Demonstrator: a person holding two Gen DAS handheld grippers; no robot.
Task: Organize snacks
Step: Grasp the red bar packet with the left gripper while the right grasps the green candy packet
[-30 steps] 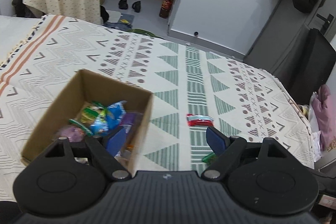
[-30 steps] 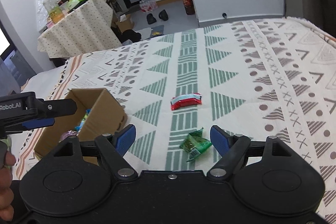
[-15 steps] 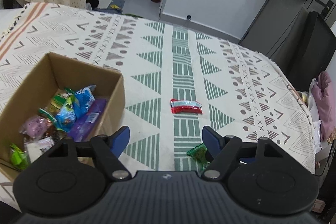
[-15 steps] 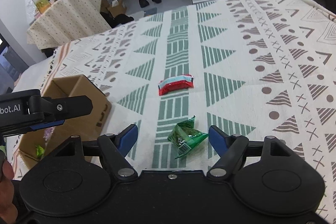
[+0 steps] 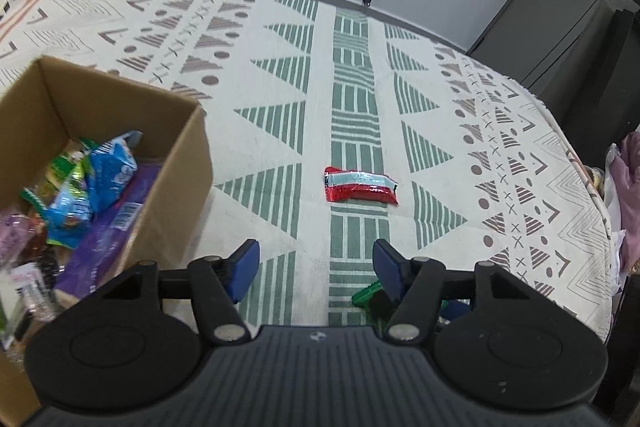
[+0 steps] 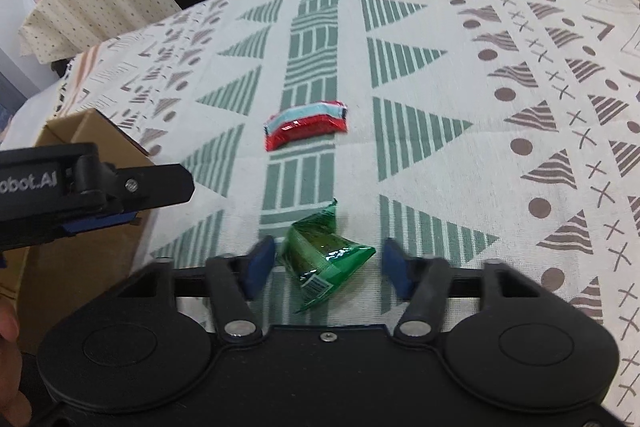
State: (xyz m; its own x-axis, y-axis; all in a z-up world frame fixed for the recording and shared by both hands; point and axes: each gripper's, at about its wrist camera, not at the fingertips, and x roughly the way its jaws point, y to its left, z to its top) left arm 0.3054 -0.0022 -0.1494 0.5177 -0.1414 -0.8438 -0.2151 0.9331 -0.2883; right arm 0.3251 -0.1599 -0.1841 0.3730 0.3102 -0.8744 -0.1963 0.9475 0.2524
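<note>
Two loose snack packets (image 6: 306, 125), one box (image 5: 120, 99), perhaps eight snacks inside.

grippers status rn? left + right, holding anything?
Left gripper: open, empty, beside the cardboard box.
Right gripper: open, fingers either side of the green snack packet, not closed on it.

Two fisheye wrist views, both looking forward and down along their own fingers over one patterned cloth.

The left wrist view sits above the open brown cardboard box (image 5: 120, 131) at its left, facing across the cream cloth with green triangles (image 5: 280, 67) toward the far white wall; the right wrist view is lower and nearer the cloth (image 6: 420, 67), with the crumpled green foil packet (image 6: 324, 255) close between its blue-padded fingers (image 6: 260, 263). Both share the red and pale-blue wrapper (image 5: 360, 185) (image 6: 306, 125), the box (image 6: 96, 131), the green centre stripe; the left gripper (image 6: 100, 195) shows at the right view's left edge.
</note>
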